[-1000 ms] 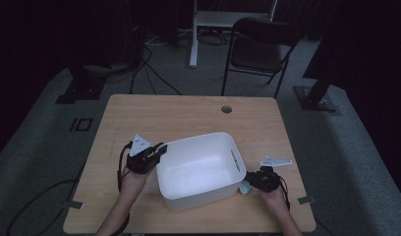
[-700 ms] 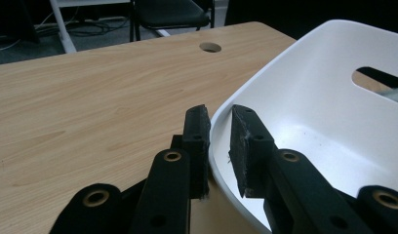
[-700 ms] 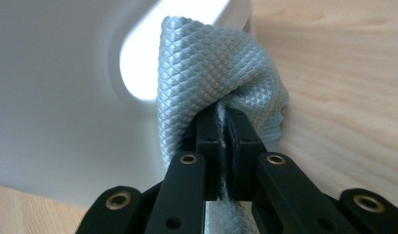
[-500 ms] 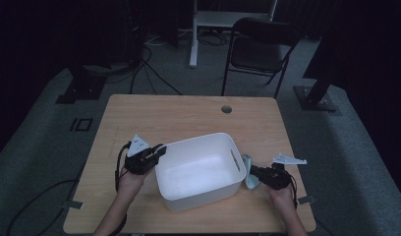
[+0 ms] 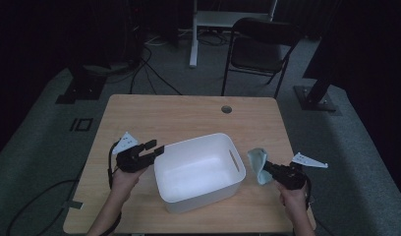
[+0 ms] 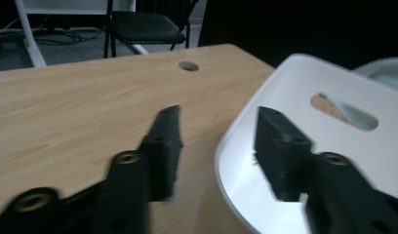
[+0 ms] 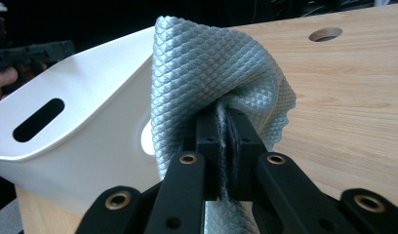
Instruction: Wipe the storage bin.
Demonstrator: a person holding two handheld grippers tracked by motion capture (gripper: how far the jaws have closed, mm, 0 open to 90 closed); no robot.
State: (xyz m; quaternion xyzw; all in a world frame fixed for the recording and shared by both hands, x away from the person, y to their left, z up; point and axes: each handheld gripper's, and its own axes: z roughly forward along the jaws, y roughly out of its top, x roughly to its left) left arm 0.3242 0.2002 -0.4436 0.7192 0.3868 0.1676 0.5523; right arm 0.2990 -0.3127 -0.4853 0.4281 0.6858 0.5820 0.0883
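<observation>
At the near right of the table point(image 5: 188, 110), my right gripper point(image 5: 270, 168) is clamped on the cloth point(image 5: 256, 163), a pale grey-blue piece with a quilted diamond weave. In the right gripper view the jaws are pressed together with a fold of cloth point(image 7: 211, 73) pinched between them; the rest bunches up above the jaws and hangs down on either side. The cloth is held just beside the right wall of the white bin point(image 5: 198, 169), outside it, near the handle slot.

At the near left, my left gripper point(image 5: 153, 146) has its jaws apart, holding nothing. In the left gripper view one jaw sits over the bare table and the other over the bin's rim point(image 6: 246, 126), so the rim lies between them; I cannot tell if either jaw touches it.

Farther off, a round cable hole point(image 5: 226, 109) marks the far right part of the table. Beyond the table stands a dark folding chair point(image 5: 260, 51) on the grey floor.
</observation>
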